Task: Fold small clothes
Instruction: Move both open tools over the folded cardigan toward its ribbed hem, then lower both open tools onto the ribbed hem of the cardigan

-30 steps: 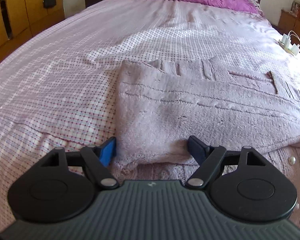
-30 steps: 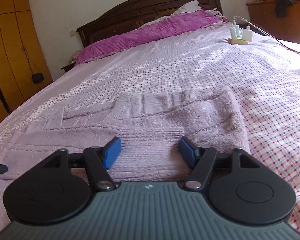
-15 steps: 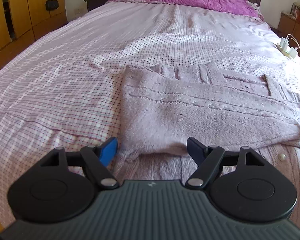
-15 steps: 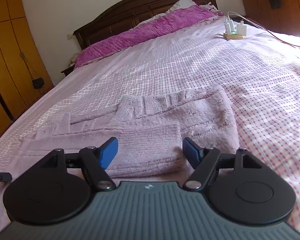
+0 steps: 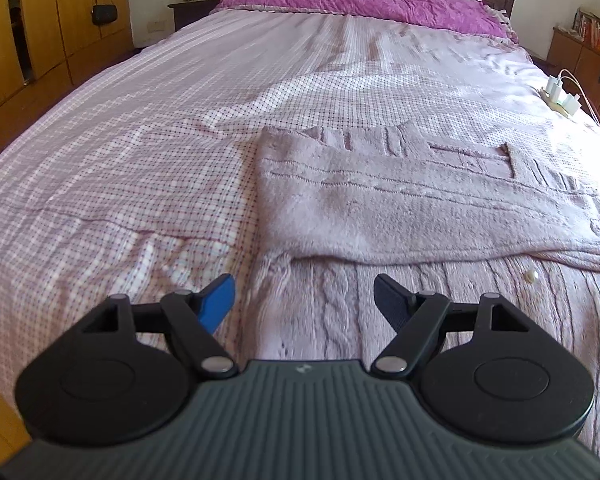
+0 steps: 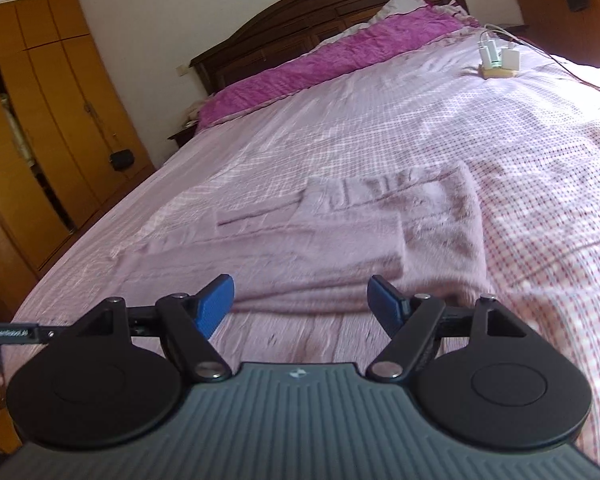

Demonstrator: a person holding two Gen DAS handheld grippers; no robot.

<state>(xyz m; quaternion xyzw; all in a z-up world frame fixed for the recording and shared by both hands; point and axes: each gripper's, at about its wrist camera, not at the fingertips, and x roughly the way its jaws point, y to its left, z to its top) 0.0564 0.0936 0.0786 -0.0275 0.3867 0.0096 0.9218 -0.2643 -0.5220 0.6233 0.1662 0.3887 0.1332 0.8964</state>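
Both grippers, left point(image 5: 304, 294) and right point(image 6: 301, 294), are hovering with jaws spread and holding nothing, over the near edge of the cardigan point(image 5: 420, 208), which is lying partly folded on the bed point(image 5: 140, 152), likely readying the next fold.

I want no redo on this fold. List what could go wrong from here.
1. Both the left gripper and right gripper are open and hold nothing; a shallow pinch on the thick knit sweater may catch only the top layer and pull the fold apart.
2. The folded-over layer ends in an uneven edge, so the next fold may come out crooked.
3. A small pearl button could snag a fingertip.
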